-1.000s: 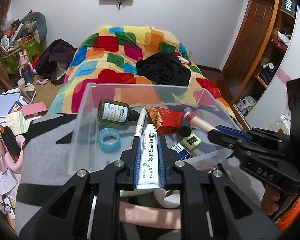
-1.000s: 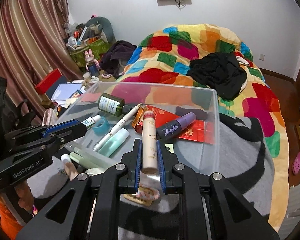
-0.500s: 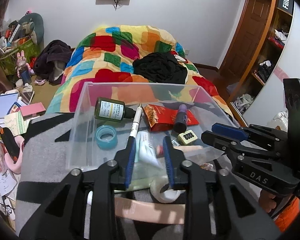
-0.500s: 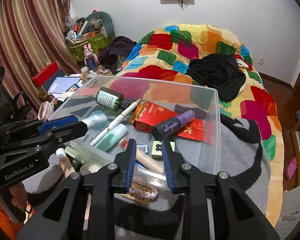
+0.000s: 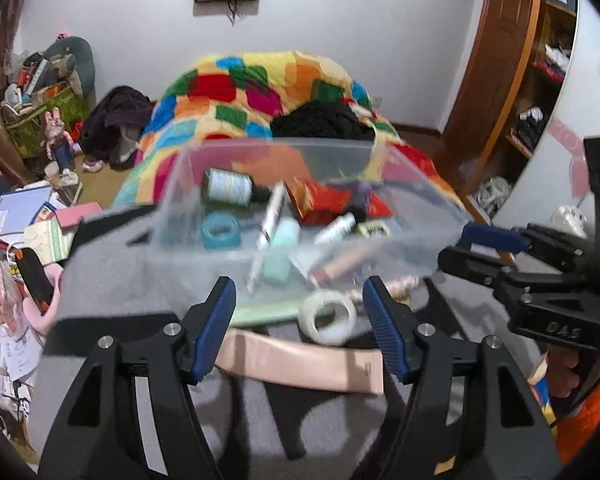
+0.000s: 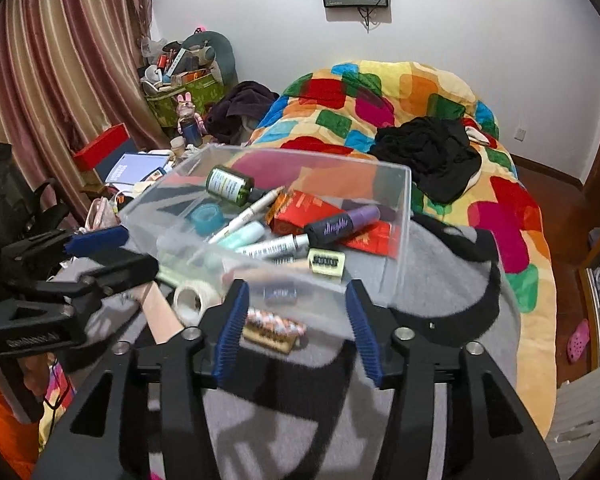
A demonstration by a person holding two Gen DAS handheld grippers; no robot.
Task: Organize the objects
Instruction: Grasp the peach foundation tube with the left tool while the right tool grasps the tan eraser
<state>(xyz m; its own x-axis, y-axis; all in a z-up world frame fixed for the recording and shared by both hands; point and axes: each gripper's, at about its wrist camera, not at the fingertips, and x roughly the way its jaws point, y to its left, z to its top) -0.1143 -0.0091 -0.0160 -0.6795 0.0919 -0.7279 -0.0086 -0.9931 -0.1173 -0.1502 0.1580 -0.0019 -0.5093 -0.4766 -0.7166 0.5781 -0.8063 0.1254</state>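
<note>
A clear plastic bin (image 5: 168,200) stands on the grey blanket and holds a green bottle (image 5: 226,188), a blue tape roll (image 5: 220,230), a white tube (image 5: 336,228), a beige stick (image 5: 340,266) and more. My left gripper (image 5: 298,292) hovers just short of the bin's near wall. Its jaws are opening and nothing is between them. My right gripper (image 6: 296,292) sits at the same wall (image 6: 404,216) further right, jaws also opening and empty. The white tube (image 6: 272,246) and a purple bottle (image 6: 340,224) lie inside the bin.
Outside the bin, on the blanket, lie a white tape roll (image 5: 328,316), a long pink tube (image 5: 300,364) and a braided item on a card (image 6: 274,326). A colourful quilt (image 6: 380,92) with black clothing covers the bed behind. Clutter fills the floor at the left.
Both grippers went from shut to open. The left let go of the white tube and the right let go of the beige stick. Both items now lie in the bin, and both grippers drew back.
</note>
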